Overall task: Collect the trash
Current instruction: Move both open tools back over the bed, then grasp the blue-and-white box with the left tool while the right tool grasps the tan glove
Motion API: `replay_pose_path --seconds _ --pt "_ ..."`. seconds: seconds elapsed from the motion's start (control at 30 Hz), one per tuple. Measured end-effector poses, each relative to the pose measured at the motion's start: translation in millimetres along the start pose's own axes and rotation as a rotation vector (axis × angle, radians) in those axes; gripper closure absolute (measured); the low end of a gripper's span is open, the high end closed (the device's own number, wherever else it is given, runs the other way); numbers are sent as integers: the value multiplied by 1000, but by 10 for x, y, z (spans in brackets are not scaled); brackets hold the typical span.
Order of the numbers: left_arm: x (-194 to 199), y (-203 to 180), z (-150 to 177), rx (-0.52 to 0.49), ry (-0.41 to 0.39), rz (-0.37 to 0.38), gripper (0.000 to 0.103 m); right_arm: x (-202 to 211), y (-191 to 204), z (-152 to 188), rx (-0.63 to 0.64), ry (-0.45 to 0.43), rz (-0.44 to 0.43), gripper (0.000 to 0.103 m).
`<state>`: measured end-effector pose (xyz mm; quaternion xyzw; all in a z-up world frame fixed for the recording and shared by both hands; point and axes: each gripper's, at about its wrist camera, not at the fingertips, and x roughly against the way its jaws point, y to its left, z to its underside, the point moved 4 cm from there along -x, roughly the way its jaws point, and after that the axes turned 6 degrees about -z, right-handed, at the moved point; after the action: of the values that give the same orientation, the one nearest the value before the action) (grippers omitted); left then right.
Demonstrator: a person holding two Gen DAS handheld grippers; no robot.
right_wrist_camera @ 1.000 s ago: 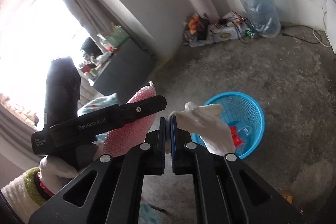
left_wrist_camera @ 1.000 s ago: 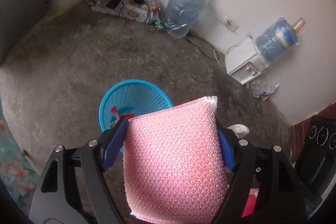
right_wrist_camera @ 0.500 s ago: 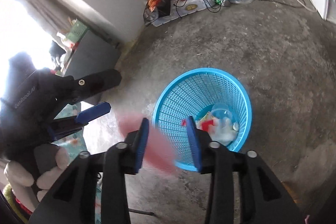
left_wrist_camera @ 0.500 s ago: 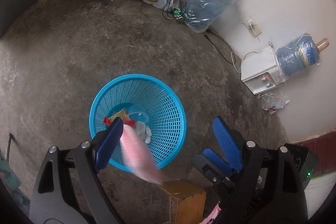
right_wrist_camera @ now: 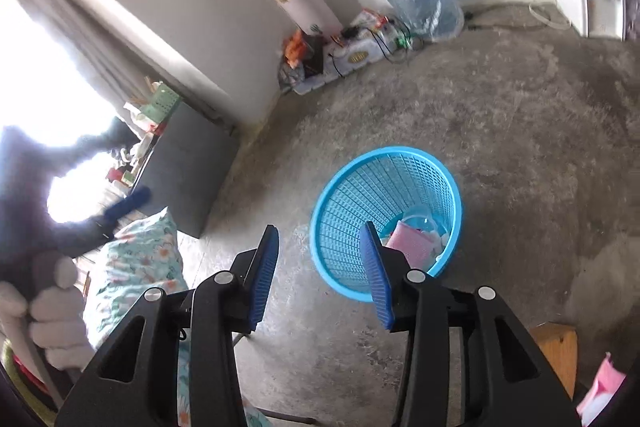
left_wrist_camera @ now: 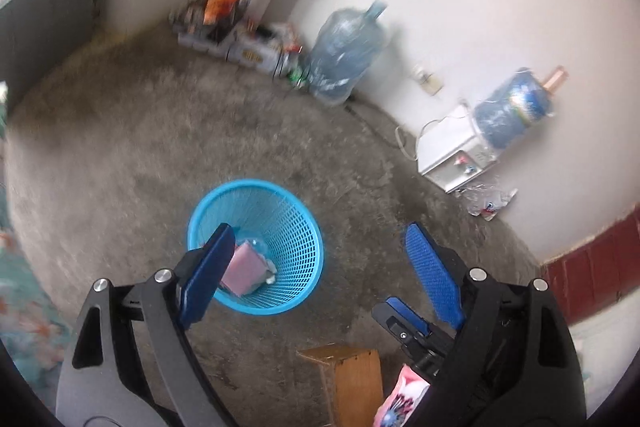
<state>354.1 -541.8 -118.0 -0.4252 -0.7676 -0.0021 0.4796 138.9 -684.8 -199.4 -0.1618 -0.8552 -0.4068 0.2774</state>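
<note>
A blue mesh basket (left_wrist_camera: 297, 259) stands on the concrete floor. In it lies a pink bubble-wrap sheet (left_wrist_camera: 242, 271), on top of white tissue and a clear cup. My left gripper (left_wrist_camera: 318, 230) hangs above and in front of the basket, open wide and empty. In the right wrist view the basket (right_wrist_camera: 384, 151) is just beyond the right gripper (right_wrist_camera: 319, 227), whose jaws are opening with nothing between them. The pink sheet (right_wrist_camera: 412, 247) shows past its right finger.
A wooden stool (left_wrist_camera: 352, 375) stands close below the grippers. Against the wall are a water jug (left_wrist_camera: 346, 55), a white dispenser (left_wrist_camera: 452, 157) and a pile of clutter (left_wrist_camera: 236, 31). A floral cushion (right_wrist_camera: 140, 259) and a gloved hand (right_wrist_camera: 52, 307) are at the left.
The left gripper let go of the pink bubble wrap, which fell into the basket. The right gripper opened and its white tissue dropped in too. Both grippers have shifted above the basket.
</note>
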Motion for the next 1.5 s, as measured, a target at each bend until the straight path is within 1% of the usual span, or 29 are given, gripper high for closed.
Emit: replay_pose_path --seconds 0.07,0.13,0.2,0.23,0.27,0.3,0.33,0.4,0.47,0.5,0.6,0.67,0.73,0.83,0.93,1.1,1.27,1.33,1.5 --pt "398 -20 44 -21 -52 11 20 183 237 83 61 -30 1 50" --pt "827 -43 116 -41 -107 27 20 346 443 164 114 -50 -7 46" --pt "1228 -85 204 -73 -155 12 20 504 650 222 159 -69 -15 37" --pt "1440 -112 256 -85 -187 13 20 601 767 254 182 -87 -25 35" --pt "1647 -135 312 -95 -217 12 20 682 868 277 201 -101 -29 30" --pt "1820 -153 359 -105 -241 0 20 763 966 303 222 -114 -33 26" --pt "2013 -170 418 -116 -269 -22 20 844 1070 339 244 -130 -43 24" --pt "2332 -175 539 -120 -319 -60 20 970 1268 409 275 -153 -60 17" --pt "2615 -178 678 -123 -364 -106 20 1086 1450 486 304 -168 -84 15" --pt "2726 -167 748 -124 -370 -125 20 1126 1526 520 315 -171 -93 13" --pt "3016 -90 939 -104 -371 -180 20 1259 1749 637 345 -178 -119 12" --pt "3209 2 1054 -92 -364 -227 20 1319 1886 719 348 -159 -137 12" --pt "3379 110 1152 -77 -359 -274 20 1372 2025 781 351 -139 -187 12" --pt "3621 316 1306 -41 -338 -368 20 1426 2236 899 367 -106 -249 12" --pt "3889 524 1430 -9 -326 -428 20 1446 2444 1060 393 -58 -307 12" --pt "4380 888 1676 52 -364 -505 20 1407 2681 1316 417 42 -390 12" --pt "4840 1197 2017 133 -412 -572 20 1325 2955 1613 424 156 -504 12" --pt "4932 1283 2166 164 -418 -589 20 1267 3045 1706 423 202 -535 12" --pt "5028 1538 2490 221 -406 -626 20 1167 3183 1921 444 280 -561 12"
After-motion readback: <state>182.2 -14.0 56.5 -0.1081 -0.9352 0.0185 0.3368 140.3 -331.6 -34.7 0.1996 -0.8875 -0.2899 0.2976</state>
